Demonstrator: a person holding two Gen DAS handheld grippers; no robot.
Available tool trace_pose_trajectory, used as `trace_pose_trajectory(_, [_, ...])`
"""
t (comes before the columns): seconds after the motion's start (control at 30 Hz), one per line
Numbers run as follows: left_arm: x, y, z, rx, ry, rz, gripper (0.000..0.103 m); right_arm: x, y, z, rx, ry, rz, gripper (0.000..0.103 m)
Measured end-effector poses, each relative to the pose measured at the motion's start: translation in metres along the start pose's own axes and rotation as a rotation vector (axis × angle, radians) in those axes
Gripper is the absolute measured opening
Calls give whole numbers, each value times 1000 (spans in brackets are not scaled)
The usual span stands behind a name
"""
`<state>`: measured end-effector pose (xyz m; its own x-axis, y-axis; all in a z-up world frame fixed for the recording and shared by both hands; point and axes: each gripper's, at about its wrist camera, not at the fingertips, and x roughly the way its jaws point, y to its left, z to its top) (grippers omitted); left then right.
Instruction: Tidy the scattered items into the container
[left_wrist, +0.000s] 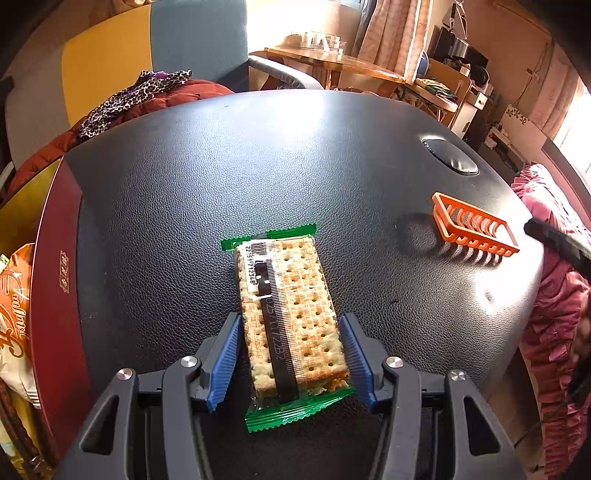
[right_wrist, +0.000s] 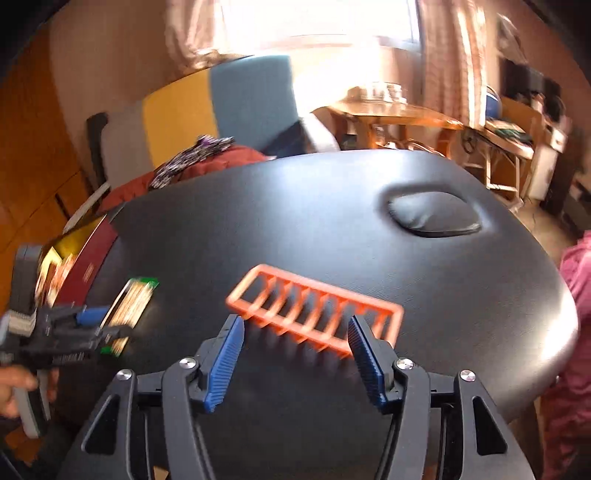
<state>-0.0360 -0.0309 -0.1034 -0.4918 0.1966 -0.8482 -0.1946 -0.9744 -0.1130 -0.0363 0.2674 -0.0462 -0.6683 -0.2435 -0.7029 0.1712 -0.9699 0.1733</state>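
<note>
A clear cracker pack (left_wrist: 284, 280) with green ends lies lengthwise between the blue pads of my left gripper (left_wrist: 291, 319), which is shut on its long sides over the black padded top (left_wrist: 258, 166). The blurred right wrist view shows the same left gripper (right_wrist: 105, 328) holding the cracker pack (right_wrist: 133, 299) at the left. An orange slotted rack (left_wrist: 476, 229) rests on the top at the right. My right gripper (right_wrist: 295, 321) hovers just in front of the orange rack (right_wrist: 314, 314), jaws open, nothing pressed between the pads. A dark red box (left_wrist: 55, 258) stands at the left edge.
The red box (right_wrist: 92, 258) holds snack bags (left_wrist: 14, 332). A round dimple (left_wrist: 450, 157) dents the padded top at the far right. Red and leopard-print cloth (left_wrist: 140, 99) is heaped behind, pink ruffled fabric (left_wrist: 554, 332) hangs at the right. A hand (right_wrist: 14, 387) shows low left.
</note>
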Motion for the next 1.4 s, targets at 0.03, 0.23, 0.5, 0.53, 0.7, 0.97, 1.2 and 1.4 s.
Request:
trace_pose_trajectory(0.03, [0,0,-1,0,-1,1,55,4,-13,7,50,4,5,60])
trace_pose_trajectory(0.23, [2,2,-1,2,-11,1,55,44,-58,23,286,81,78,57])
trace_pose_trajectory(0.5, [5,6,-3,-3,-14,-17,55,40,-14,-12,225,164,191,33])
trace_pose_trajectory(0.53, [5,6,-4,-4,-14,-17,55,37,-9,-15,209,164,181,33])
trace_pose_trajectory(0.7, [7,5,0,-8,-13,-11,55,23,6,-13,176,125,119,62])
trace_pose_trajectory(0.97, [7,5,-2,-16,-20,-20,55,42,38,10,170,120,-87,80])
trace_pose_trajectory(1.2, [7,7,-3,-27,-24,-40,55,66,52,6,124,164,-222,67])
trace_pose_trajectory(1.4, [7,8,-5,-36,-31,-47,55,59,40,-6,139,165,-190,54])
